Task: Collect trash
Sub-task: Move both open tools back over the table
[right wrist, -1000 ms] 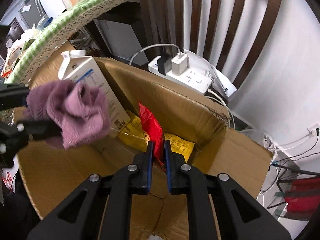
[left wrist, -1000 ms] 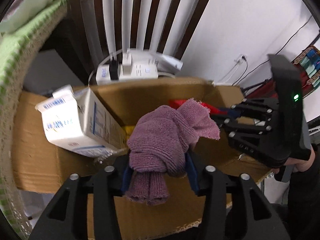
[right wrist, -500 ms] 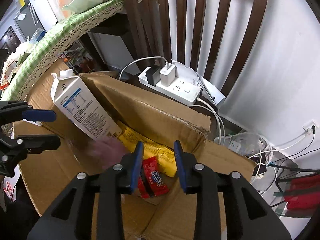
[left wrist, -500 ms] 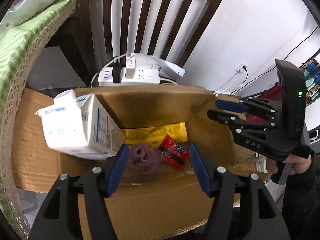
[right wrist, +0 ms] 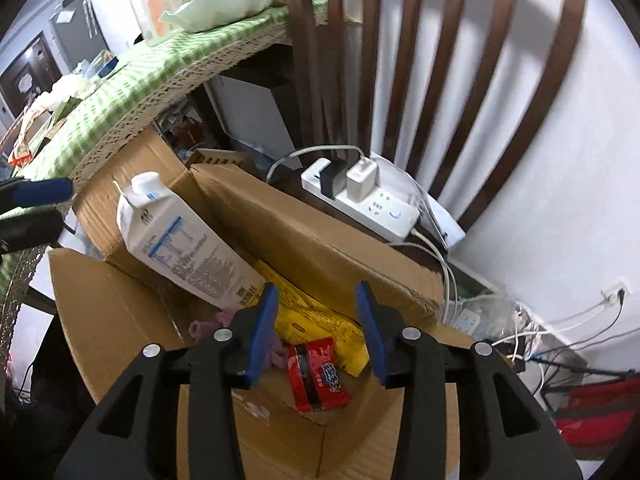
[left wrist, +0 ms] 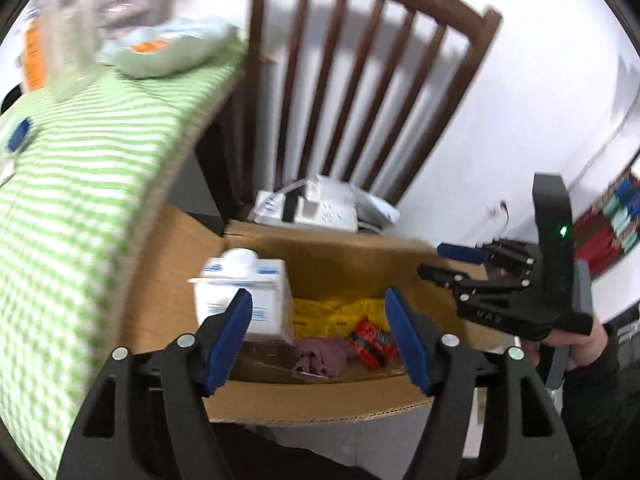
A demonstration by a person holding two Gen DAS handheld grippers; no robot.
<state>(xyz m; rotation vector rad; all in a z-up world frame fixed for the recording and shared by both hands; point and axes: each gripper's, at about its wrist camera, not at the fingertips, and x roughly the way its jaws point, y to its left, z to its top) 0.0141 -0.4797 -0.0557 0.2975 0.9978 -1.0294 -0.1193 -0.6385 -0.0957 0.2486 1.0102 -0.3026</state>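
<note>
Now both empty: left tool [left wrist: 318, 334] wide, right tool [right wrist: 316, 330] half open, just been opening. Might tip milk carton [right wrist: 180, 248] out of cardboard box [right wrist: 320, 240] if bumped.

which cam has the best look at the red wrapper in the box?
Right wrist: the red wrapper lies sharp and nearly whole on the cardboard box floor. The left wrist view shows it smaller and blurred, beside the purple cloth.
</note>
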